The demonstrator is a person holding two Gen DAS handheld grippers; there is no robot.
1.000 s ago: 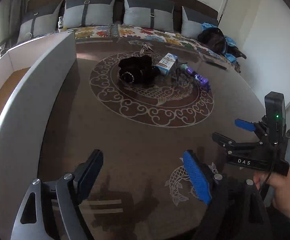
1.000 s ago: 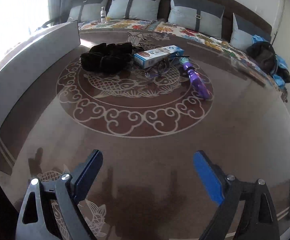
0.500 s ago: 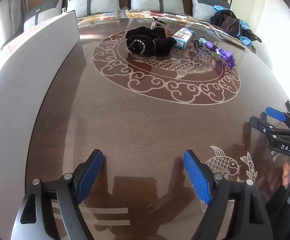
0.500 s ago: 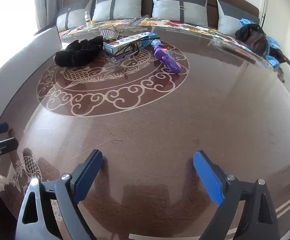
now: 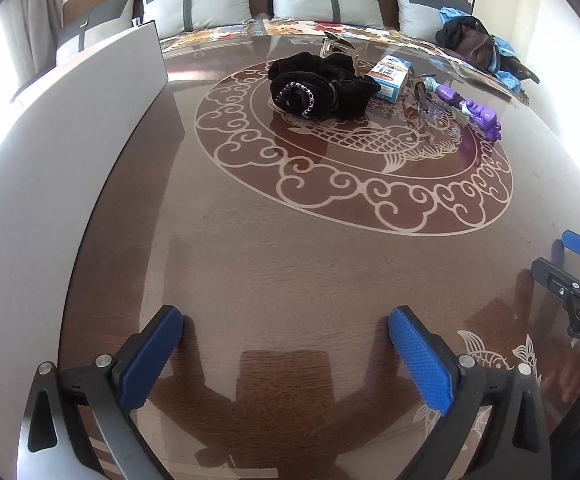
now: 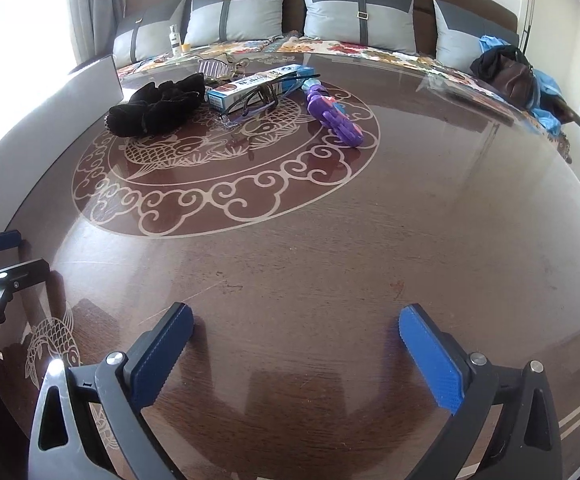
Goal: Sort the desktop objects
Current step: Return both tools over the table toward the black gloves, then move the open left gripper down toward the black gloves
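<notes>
At the far side of the brown table (image 5: 290, 260) lie a black velvet scrunchie pile (image 5: 318, 86), a blue-white box (image 5: 391, 78), dark glasses (image 5: 424, 94) and a purple toy (image 5: 472, 110). The right wrist view shows the same black pile (image 6: 156, 104), box (image 6: 258, 82), glasses (image 6: 254, 102) and purple toy (image 6: 332, 114). My left gripper (image 5: 286, 354) is open and empty above the near table edge. My right gripper (image 6: 296, 356) is open and empty, also near the front edge. Each gripper shows at the other view's side.
A tall grey panel (image 5: 70, 152) runs along the table's left side. A sofa with grey cushions (image 6: 330, 12) stands behind the table, with a brown bag (image 6: 510, 74) and a small bottle (image 6: 175, 38) on it. A metal hair clip (image 5: 336, 46) lies behind the black pile.
Both grippers have tilted and moved so the objects sit farther up in view. Both stay open and empty. The objects have not moved.
</notes>
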